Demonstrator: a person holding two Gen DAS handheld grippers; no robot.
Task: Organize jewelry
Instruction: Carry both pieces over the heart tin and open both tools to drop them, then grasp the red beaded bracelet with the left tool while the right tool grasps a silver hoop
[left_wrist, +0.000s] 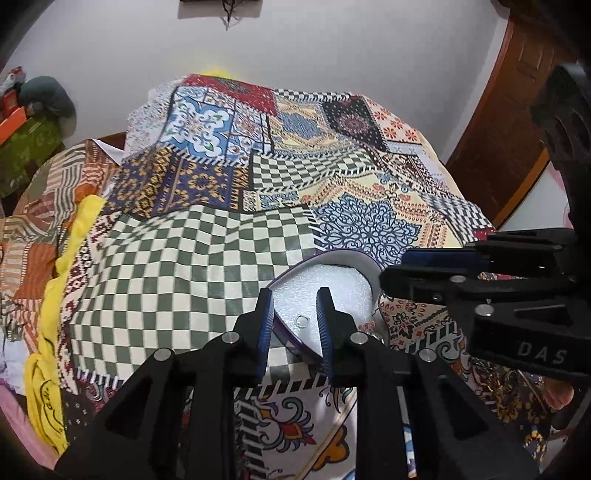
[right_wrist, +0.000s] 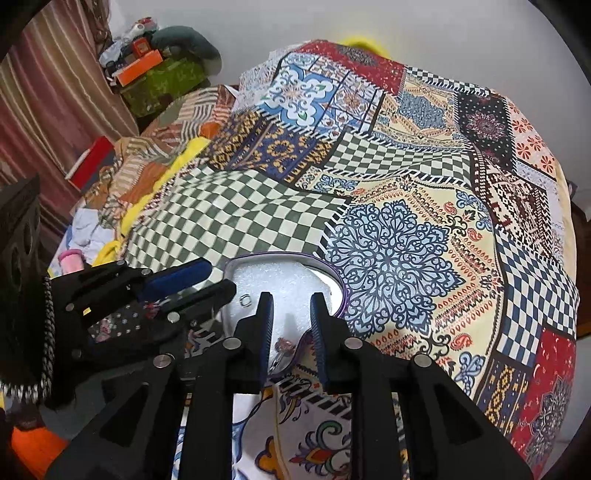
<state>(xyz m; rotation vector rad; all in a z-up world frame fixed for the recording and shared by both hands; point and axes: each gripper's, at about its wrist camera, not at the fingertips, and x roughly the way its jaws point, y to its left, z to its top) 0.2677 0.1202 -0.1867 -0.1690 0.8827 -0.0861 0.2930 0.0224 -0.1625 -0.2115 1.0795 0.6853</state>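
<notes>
A purple-rimmed jewelry box (left_wrist: 325, 280) lined with white foam lies open on the patterned bedspread; it also shows in the right wrist view (right_wrist: 288, 277). A small silver ring (left_wrist: 303, 319) rests on the foam, seen again in the right wrist view (right_wrist: 245, 301). A pink-stoned earring (right_wrist: 283, 347) lies at the box's near edge. My left gripper (left_wrist: 294, 295) is open and empty, its jaws straddling the box's near-left rim. My right gripper (right_wrist: 290, 301) is open and empty above the earring. Each gripper shows in the other's view, the right one (left_wrist: 428, 266) and the left one (right_wrist: 207, 277).
The patchwork bedspread (right_wrist: 388, 184) covers the whole bed. A yellow cloth (left_wrist: 51, 295) and striped fabric lie at the left. A green box with orange items (right_wrist: 162, 77) stands by the curtain. A wooden door (left_wrist: 509, 122) is at the right.
</notes>
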